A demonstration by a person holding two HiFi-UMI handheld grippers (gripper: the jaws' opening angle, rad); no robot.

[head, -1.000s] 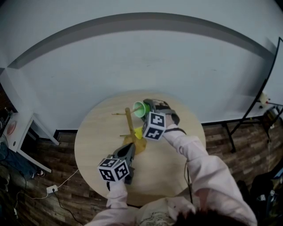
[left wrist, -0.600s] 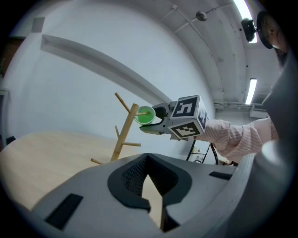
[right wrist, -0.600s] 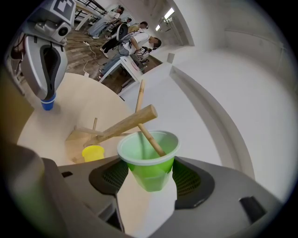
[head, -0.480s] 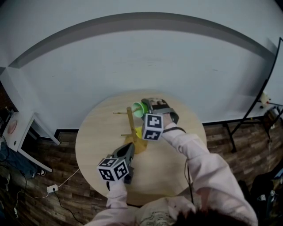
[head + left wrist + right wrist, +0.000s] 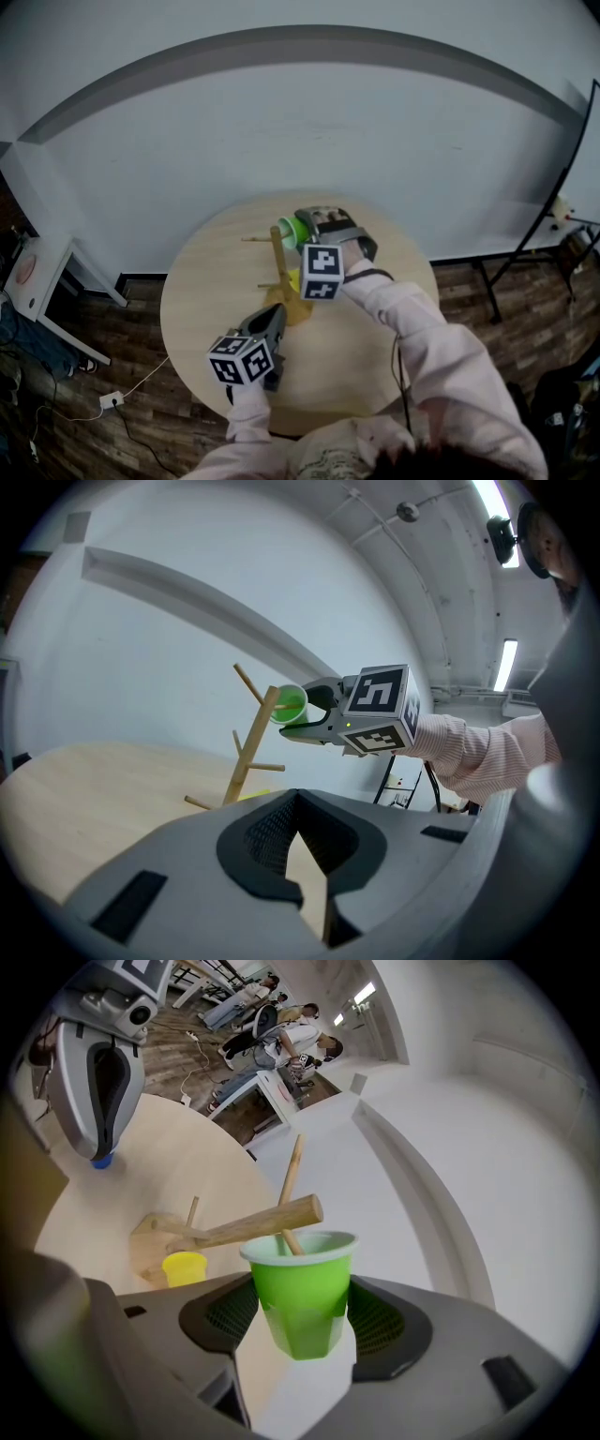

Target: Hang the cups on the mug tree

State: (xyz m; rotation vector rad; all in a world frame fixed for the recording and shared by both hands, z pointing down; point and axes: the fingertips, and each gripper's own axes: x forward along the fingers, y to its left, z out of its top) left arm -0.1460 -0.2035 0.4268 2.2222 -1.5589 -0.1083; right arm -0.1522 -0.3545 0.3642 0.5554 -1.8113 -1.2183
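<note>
Where gripped, green cup (image 5: 300,1290) narrows.

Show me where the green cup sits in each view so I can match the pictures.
Head view: green cup just above centre, beside the mug tree's top.
Left gripper view: green cup just above centre, at the mug tree's top.
Right gripper view: green cup low centre, between the jaws.
Shared landmark: the mug tree.
</note>
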